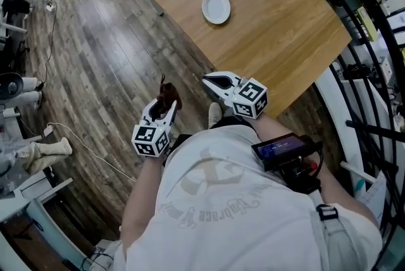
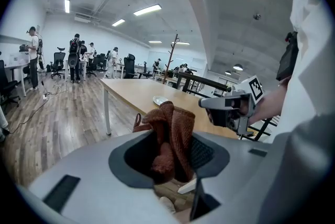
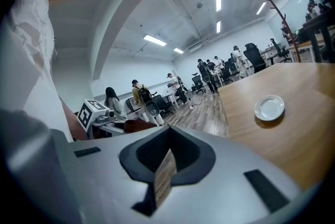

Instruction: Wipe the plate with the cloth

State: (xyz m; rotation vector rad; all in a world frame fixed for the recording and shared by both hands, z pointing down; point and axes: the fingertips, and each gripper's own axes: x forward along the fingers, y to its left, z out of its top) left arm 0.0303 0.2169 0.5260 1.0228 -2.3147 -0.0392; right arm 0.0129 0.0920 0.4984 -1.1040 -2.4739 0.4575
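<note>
The plate sits alone and upright near the middle of the wooden surface, well apart from you and from both tools, so nothing has touched it yet. It lies flat with its face up, which should let you wipe it from above.

The cloth is not on the surface at all. It is bunched and pinched in your left hand-held gripper, with a brown fold standing up above the jaws and the rest tucked between them. You are holding it low, over the floor, just beside the near corner of the surface. Carrying it gathered like this probably keeps it from slipping out on the way.

Your right hand-held gripper hovers at the surface's near edge with its jaws pressed together on nothing. Only a thin slit shows between them. It seems to be kept free, perhaps to steady the plate while the cloth works.

My reading is that wiping has not begun, and the cloth must first be carried across to the plate.
</note>
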